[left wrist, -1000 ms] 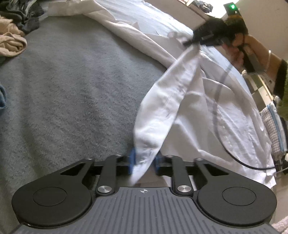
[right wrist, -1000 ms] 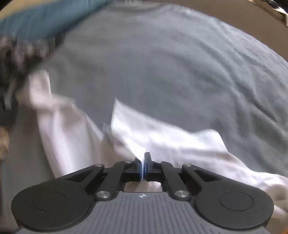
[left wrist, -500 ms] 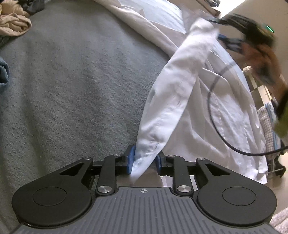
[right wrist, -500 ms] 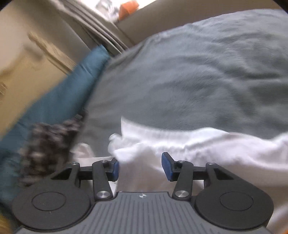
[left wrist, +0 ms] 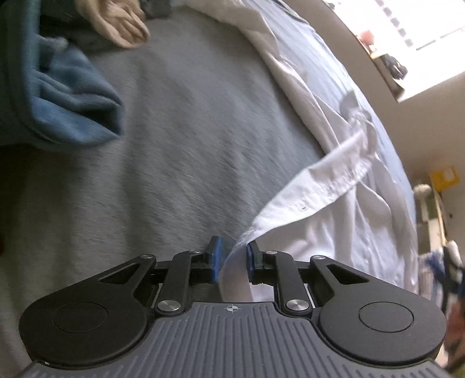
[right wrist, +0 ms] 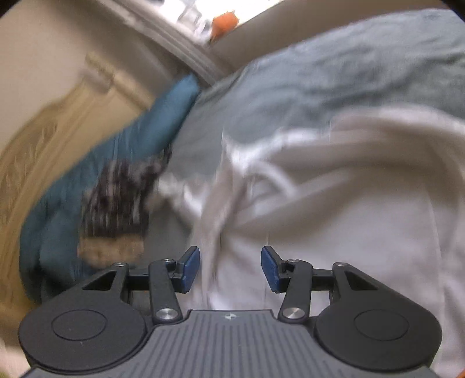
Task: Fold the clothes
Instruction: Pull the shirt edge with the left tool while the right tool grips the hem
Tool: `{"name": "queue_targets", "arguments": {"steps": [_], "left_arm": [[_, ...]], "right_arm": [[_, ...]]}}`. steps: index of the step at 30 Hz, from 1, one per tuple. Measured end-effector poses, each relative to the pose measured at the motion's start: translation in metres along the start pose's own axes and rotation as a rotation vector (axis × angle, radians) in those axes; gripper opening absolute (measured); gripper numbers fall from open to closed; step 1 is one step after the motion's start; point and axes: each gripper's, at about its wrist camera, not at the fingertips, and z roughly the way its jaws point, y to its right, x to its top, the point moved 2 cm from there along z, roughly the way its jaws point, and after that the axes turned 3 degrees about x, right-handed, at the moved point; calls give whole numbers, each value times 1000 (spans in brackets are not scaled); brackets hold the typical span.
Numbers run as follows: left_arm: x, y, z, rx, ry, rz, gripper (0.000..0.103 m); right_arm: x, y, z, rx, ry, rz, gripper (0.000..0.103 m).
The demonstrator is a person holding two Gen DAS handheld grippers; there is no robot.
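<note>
A white shirt lies spread over the grey blanket. One sleeve runs from the shirt's body down to my left gripper, which is shut on its cuff end just above the blanket. In the right wrist view my right gripper hangs open over the rumpled white shirt, with nothing pinched between its blue pads. That view is blurred by motion.
A blue folded cloth and a beige garment lie at the blanket's far left. A teal pillow and a dark checked garment sit beside the shirt. Grey blanket stretches beyond it; a window is behind.
My right gripper let go of the shirt, opened, and swung away over the cloth. The left gripper kept hold of the sleeve and carried it lower and leftward; the sleeve has gone slack.
</note>
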Motion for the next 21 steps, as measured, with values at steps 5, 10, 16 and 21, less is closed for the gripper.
{"name": "queue_targets", "arguments": {"steps": [5, 10, 16, 21], "left_arm": [[-5, 7, -15, 40, 46, 40, 18], [-21, 9, -26, 3, -9, 126, 32], [-41, 11, -18, -22, -98, 165, 34], [-53, 19, -7, -30, -132, 194, 34]], "right_arm": [[-78, 17, -10, -27, -156, 81, 50], [-147, 45, -46, -20, -170, 225, 59], [-199, 100, -104, -148, 18, 516, 67], [-224, 141, -139, -198, 265, 789, 66]]}}
